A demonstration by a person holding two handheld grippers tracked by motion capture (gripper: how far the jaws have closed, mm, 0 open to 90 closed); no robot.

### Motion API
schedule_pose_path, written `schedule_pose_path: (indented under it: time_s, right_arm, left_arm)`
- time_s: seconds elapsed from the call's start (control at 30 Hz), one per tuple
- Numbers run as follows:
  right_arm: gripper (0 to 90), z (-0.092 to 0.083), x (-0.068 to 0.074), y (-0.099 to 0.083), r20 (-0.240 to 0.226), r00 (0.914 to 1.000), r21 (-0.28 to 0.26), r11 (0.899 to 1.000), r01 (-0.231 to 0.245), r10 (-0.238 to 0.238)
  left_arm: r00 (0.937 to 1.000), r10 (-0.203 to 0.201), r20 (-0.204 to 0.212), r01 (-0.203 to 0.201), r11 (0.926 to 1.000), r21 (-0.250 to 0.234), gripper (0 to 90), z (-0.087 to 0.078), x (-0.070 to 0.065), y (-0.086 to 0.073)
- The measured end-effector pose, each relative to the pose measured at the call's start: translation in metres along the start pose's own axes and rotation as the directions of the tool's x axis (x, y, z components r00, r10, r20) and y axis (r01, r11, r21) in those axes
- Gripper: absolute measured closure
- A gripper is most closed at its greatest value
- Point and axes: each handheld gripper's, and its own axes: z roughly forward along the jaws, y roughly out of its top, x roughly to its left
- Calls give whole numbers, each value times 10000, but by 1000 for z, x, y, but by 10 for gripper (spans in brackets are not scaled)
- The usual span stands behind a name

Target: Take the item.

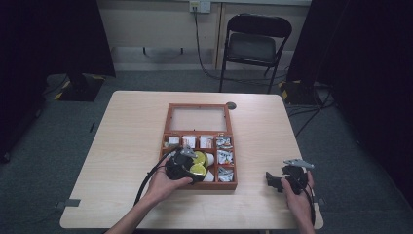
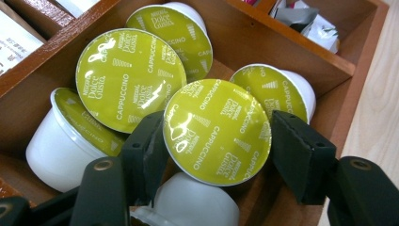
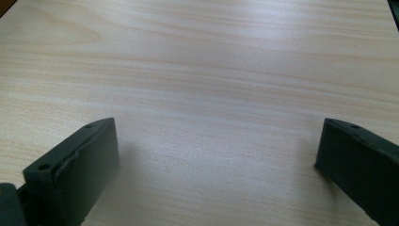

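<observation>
A wooden compartment box (image 1: 166,127) lies mid-table with its glazed lid (image 1: 197,118) folded back. Its large front-left compartment holds several white coffee capsules with green "Cappuccino" foil lids (image 2: 129,77). My left gripper (image 1: 187,165) reaches into that compartment. In the left gripper view its two black jaws press against opposite edges of one capsule (image 2: 216,129), whose lid faces the camera. My right gripper (image 1: 272,180) rests near the table's front right edge. Its jaws (image 3: 216,150) stand wide open over bare wood.
Small sachets fill the box's upper row (image 1: 189,141), and crumpled silver packets fill its right column (image 1: 224,157). The box's wooden dividers (image 2: 291,44) close in the capsules. A folding chair (image 1: 253,44) stands beyond the table (image 1: 131,146). Dark curtains hang at both sides.
</observation>
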Motion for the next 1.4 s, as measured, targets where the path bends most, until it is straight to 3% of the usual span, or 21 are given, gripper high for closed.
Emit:
schedule_pose_path:
  time_s: [0.3, 0.33, 0.37, 0.5, 0.67, 0.77, 0.87, 0.9, 1.17, 1.4]
  right_arm:
    - [0, 0, 0, 0, 2, 10000, -1, 10000, -1, 1]
    - [0, 0, 0, 0, 1, 10000, -1, 10000, 0, 0]
    - [0, 0, 0, 0, 1, 10000, 0, 10000, -1, 1]
    - [0, 0, 0, 0, -3, 10000, 4, 10000, 1, -1]
    - [0, 0, 0, 0, 2, 10000, 0, 10000, -2, 2]
    - [0, 0, 0, 0, 1, 10000, 0, 10000, -1, 1]
    - [0, 0, 0, 0, -4, 10000, 4, 10000, 1, -1]
    - [0, 0, 0, 0, -3, 10000, 5, 10000, -2, 2]
    - [0, 0, 0, 0, -2, 10000, 5, 10000, 1, -1]
    - [0, 0, 0, 0, -1, 10000, -2, 10000, 0, 0]
  left_arm:
    - [9999, -87, 71, 88, 9997, -231, 409, -1, -1, 0]
    - [10000, -6, 36, 7, 9999, -168, 408, -1, -1, 0]
    - [9999, -68, 85, 66, 9998, 196, 401, 1, 0, 1]
    - [9996, -275, 112, 271, 9991, 334, 397, 4, 0, 3]
    - [9998, -175, 121, 169, 9986, 503, 394, 5, 1, 4]
    - [9983, -552, 189, 539, 9967, 606, 385, 7, 3, 4]
    - [9989, -474, 12, 471, 9946, 928, 377, 8, 2, 5]
    - [9995, -210, -239, 233, 9947, 999, 379, 10, 0, 5]
    - [9996, -176, -211, 195, 9954, 941, 390, 9, 0, 5]
    - [9995, -314, -1, 313, 9977, 597, 390, 5, 0, 4]
